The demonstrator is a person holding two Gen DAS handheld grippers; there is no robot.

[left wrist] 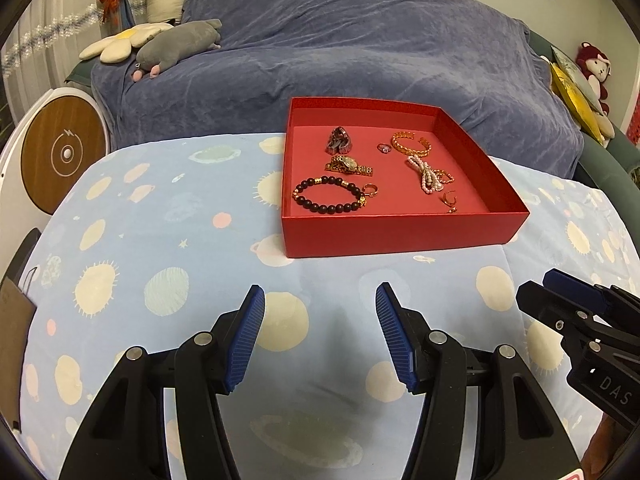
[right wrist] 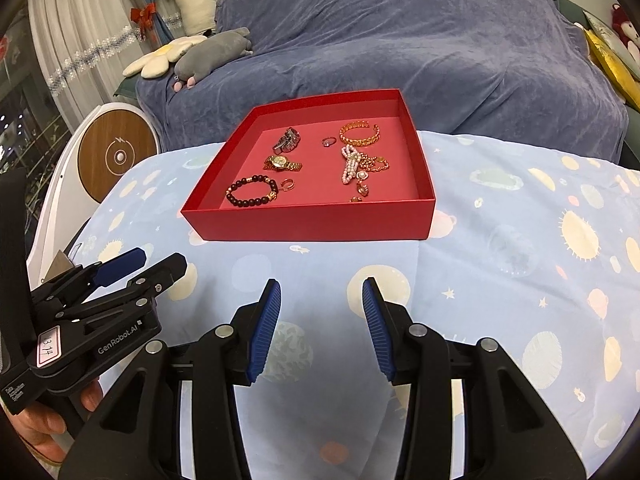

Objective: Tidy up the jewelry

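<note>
With both hand-held grippers, left [left wrist: 320,334] and right [right wrist: 322,326], half open and empty, grabbing the tangled pearls [right wrist: 352,164] could drag the chain [right wrist: 376,165] along in the tray [right wrist: 308,222].

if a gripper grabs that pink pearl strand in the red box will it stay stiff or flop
The pink pearl strand would probably flop: it lies bunched in loose loops. It seems tangled with a gold chain, which may drag along. The small round beads could slip between pads.

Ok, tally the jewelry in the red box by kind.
Watch: 1
Bead bracelet: 1
Gold bangle: 1
Silver link piece: 1
Pearl strand: 1
Gold chain: 1
Small rings: 3
Total: 9, though the tangle may hide more.
</note>
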